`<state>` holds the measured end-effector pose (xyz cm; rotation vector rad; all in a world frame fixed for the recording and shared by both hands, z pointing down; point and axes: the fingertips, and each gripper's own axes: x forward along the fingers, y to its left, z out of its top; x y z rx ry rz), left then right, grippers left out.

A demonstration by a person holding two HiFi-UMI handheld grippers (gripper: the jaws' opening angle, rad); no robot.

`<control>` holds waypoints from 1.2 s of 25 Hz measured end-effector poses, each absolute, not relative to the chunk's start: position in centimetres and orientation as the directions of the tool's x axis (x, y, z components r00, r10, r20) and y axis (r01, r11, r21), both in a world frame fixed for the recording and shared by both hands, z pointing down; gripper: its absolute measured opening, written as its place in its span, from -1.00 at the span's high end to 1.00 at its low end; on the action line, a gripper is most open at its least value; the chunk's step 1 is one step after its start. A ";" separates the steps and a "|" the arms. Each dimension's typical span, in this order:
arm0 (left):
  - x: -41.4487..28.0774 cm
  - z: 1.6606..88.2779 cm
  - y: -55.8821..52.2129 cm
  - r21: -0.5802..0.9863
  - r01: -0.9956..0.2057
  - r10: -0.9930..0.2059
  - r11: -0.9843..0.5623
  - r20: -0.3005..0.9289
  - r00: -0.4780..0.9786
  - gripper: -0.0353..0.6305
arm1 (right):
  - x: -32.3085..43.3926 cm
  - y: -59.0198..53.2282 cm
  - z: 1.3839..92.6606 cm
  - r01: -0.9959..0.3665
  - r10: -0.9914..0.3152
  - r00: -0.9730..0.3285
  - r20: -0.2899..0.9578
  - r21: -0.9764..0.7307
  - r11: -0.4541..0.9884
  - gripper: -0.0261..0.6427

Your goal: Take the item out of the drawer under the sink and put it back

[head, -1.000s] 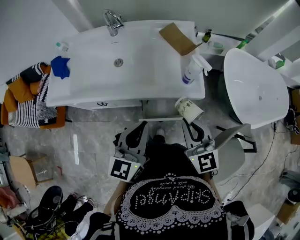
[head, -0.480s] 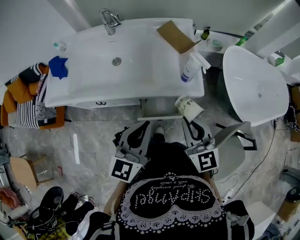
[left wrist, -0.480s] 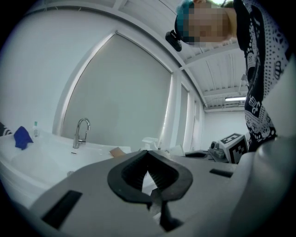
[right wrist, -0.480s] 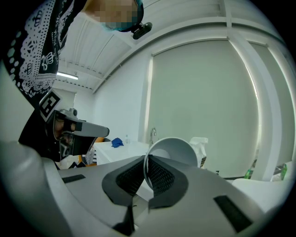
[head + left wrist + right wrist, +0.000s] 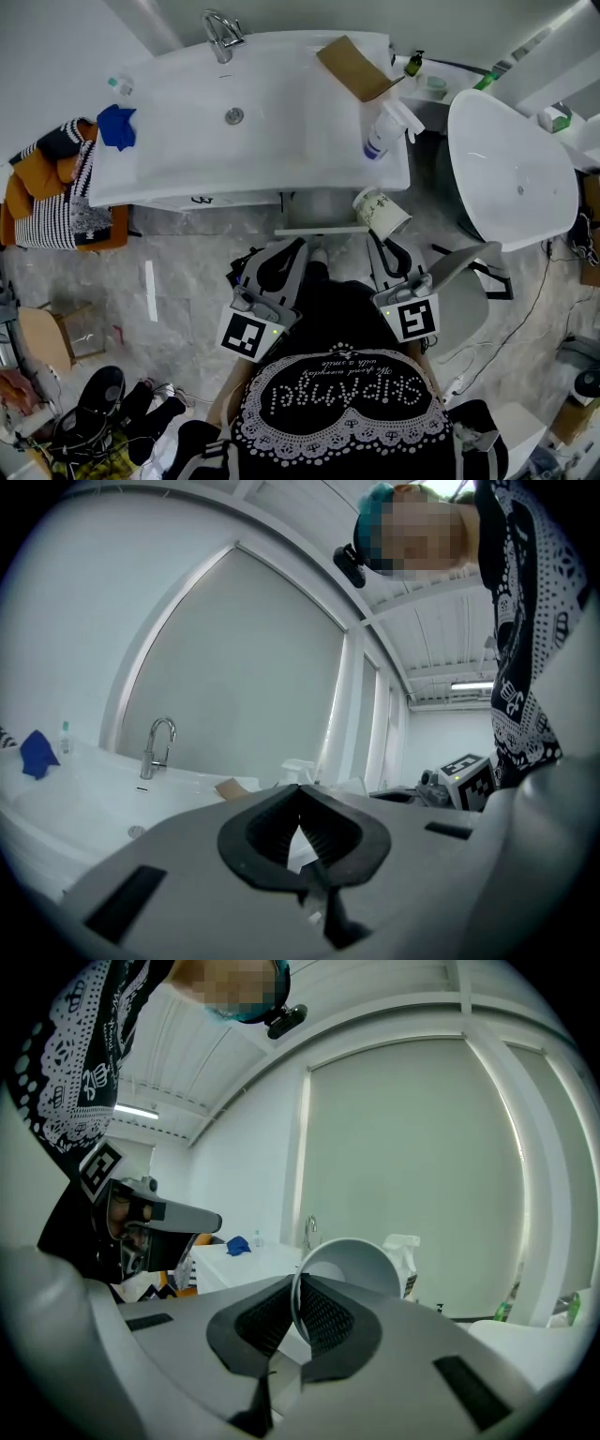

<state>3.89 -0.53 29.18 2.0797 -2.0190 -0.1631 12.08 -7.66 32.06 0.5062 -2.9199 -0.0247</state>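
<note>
Only from above: open drawer [image 5: 319,228] just ahead of left tool [image 5: 298,247], closed and empty in its own view. Only in right gripper view: rim of paper cup [image 5: 352,1262] pinched at right tool [image 5: 298,1309] tips.

The left gripper [image 5: 296,247] points level, jaws closed empty — the right gripper [image 5: 377,240] beside it pinches a cup [image 5: 382,213] rim.

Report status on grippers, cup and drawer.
Right gripper shut on paper cup at its rim, cup tilted. Left gripper shut, empty. Drawer under sink open, no obstruction seen.
</note>
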 end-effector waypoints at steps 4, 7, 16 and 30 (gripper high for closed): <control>3.1 28.4 0.0 0.205 -0.978 -0.998 -0.029 0.041 0.038 0.88 | 12.3 -7.5 32.1 -0.341 -0.344 -0.922 0.176 0.047 0.939 0.84; 2.2 28.1 0.4 0.206 -0.979 -0.998 -0.009 0.059 0.022 0.88 | 12.7 -7.4 32.3 -0.347 -0.350 -0.919 0.183 0.048 0.937 0.85; -1.0 27.4 2.1 0.140 -0.987 -0.993 0.078 0.097 -0.064 0.88 | 12.7 -6.9 32.5 -0.330 -0.341 -0.920 0.192 0.088 0.940 0.84; -2.7 28.5 5.2 0.190 -0.970 -0.983 0.150 0.132 -0.126 0.88 | 11.3 -5.6 34.7 -0.157 -0.289 -0.883 0.369 0.348 0.924 0.84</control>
